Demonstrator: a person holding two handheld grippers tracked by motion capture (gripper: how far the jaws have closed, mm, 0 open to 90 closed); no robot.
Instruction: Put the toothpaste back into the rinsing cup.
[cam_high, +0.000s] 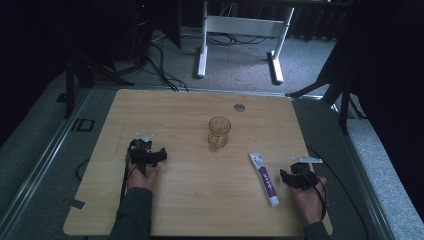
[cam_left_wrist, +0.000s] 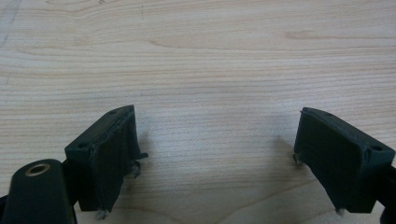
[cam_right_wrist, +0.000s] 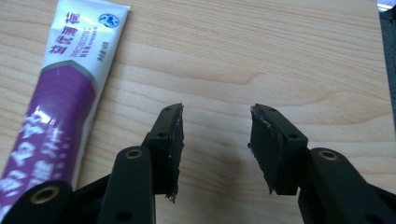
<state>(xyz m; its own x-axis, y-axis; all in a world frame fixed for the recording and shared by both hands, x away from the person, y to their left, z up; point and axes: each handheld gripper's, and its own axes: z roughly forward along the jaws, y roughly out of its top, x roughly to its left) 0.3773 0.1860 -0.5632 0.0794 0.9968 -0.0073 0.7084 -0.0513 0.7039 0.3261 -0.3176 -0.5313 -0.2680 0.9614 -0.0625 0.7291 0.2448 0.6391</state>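
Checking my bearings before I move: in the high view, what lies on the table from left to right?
Left tongs → glass cup → toothpaste tube → right tongs.

The counter (cam_left_wrist: 210, 56) is showing pale, matt wood grain. The tumbler (cam_high: 219, 133) is looking like clear amber glass. The tube (cam_right_wrist: 56, 93) is gleaming as glossy plastic, and the right tongs (cam_right_wrist: 215, 140) are looking matt black, with frayed pads (cam_right_wrist: 266, 149).

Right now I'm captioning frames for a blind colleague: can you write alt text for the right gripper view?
The right hand-held gripper points its two black jaws, parted with nothing between them, down at a light wooden table. A purple and white toothpaste tube lies flat just left of the jaws, untouched.
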